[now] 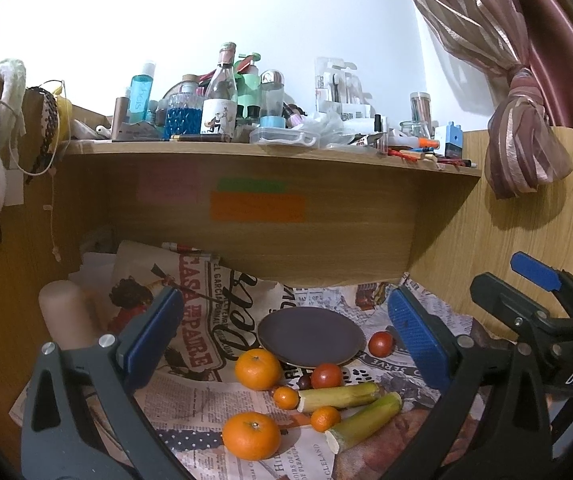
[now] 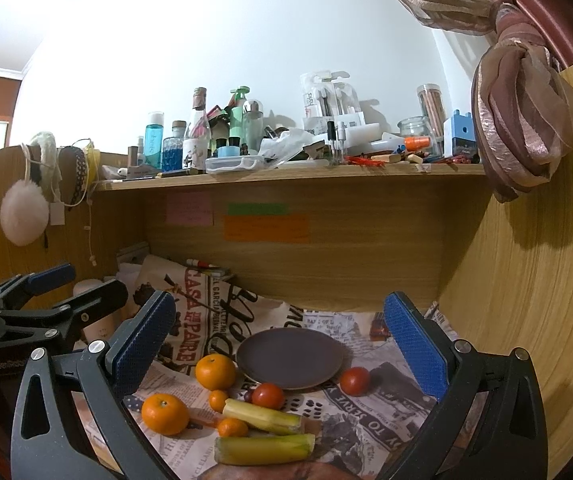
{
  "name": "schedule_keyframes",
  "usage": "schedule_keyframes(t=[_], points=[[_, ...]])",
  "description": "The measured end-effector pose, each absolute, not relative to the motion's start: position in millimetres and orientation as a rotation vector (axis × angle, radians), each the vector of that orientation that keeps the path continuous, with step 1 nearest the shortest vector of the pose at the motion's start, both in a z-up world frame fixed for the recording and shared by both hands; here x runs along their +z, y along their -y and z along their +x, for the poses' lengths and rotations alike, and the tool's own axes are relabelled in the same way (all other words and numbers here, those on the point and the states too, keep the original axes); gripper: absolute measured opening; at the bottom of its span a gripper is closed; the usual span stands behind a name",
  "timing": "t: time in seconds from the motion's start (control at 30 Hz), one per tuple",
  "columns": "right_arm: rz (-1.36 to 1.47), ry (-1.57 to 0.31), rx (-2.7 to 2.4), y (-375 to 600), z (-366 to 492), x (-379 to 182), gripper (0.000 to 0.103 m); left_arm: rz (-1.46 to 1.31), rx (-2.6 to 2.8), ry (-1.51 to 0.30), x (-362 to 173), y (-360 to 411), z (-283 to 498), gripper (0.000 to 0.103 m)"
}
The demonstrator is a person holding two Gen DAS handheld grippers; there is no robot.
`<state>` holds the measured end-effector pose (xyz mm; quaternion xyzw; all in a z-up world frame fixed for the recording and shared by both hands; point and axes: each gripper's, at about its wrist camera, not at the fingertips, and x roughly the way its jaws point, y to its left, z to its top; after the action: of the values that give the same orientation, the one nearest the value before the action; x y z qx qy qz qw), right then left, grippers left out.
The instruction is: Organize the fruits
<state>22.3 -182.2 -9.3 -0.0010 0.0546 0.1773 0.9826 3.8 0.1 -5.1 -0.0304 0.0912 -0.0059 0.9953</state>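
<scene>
Your left gripper (image 1: 286,332) and right gripper (image 2: 280,340): jaws apart, holding nothing. Empty brown plate (image 2: 289,358); oranges (image 2: 215,371), tomatoes (image 2: 268,395), sugarcane pieces (image 2: 264,416) at its 6 o'clock.

Left tool (image 1: 286,336) and right tool (image 2: 280,344) gape wide (both empty).

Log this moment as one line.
left tongs open | right tongs open | plate empty | fruits on newspaper
</scene>
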Motion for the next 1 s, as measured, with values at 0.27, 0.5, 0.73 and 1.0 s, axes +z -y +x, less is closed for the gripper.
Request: schedule_keyframes(t=[0.27, 0.5, 0.73, 1.0], points=[[-0.002, -0.16, 0.388, 182, 36, -16, 0.103, -0.051, -0.014, -0.205, -12, 1, 11, 0.103], [0.018, -0.253, 0.401, 189, 59, -34, 0.099, -0.03, -0.009, -0.277, -25, 0, 28, 0.085], [-0.02, -0.378, 0.364, 197, 84, -60, 0.078, -0.071, -0.022, -0.435, -59, -18, 61, 0.075], [-0.037, -0.533, 0.315, 216, 109, -91, 0.068, -0.087, -0.02, -0.645, -118, -30, 90, 0.075]])
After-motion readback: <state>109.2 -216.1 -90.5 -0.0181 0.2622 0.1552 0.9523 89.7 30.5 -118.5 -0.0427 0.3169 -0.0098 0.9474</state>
